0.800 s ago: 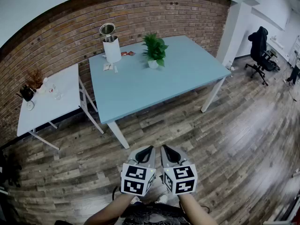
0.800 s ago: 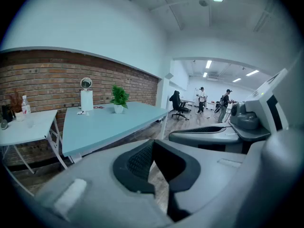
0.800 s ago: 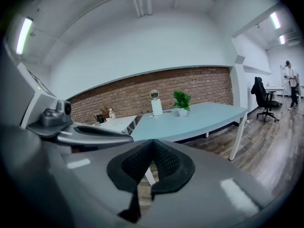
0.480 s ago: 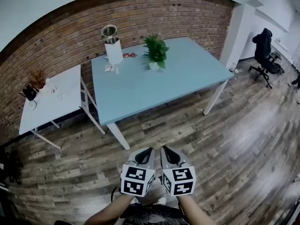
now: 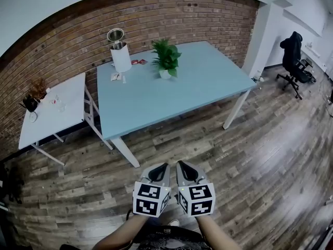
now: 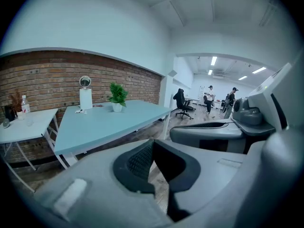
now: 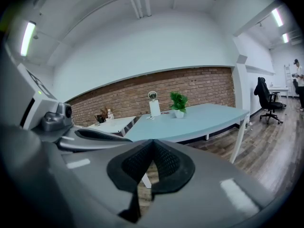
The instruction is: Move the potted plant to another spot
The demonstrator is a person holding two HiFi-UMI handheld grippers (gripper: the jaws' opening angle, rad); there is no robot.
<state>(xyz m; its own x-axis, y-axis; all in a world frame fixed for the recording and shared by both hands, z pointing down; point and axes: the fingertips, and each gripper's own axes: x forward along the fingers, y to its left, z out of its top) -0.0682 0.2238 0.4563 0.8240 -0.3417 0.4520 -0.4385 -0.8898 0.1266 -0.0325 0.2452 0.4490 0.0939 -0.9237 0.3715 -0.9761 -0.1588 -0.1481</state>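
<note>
Your left gripper [image 5: 164, 166], right gripper [image 5: 180, 165]: both pressed together, empty, side by side over wood floor [image 5: 250, 155], well short of light-blue rectangular table [image 5: 171, 100]. Green leafy potted plant in white pot [image 5: 166, 59] near table's far edge, right of white cylindrical canister [image 5: 120, 53]. Only left gripper view shows two people [image 6: 209, 99] in back room. Since earlier frame, table and plant shifted slightly left in head view.

1 red bit [image 5: 138, 62] and 1 pale bit [image 5: 115, 77] by the white canister [image 5: 121, 59] (blue table [image 5: 171, 98]), too small for identification

Brick wall [image 5: 62, 40], blue table [image 5: 171, 98], wood floor [image 5: 260, 155]
</note>
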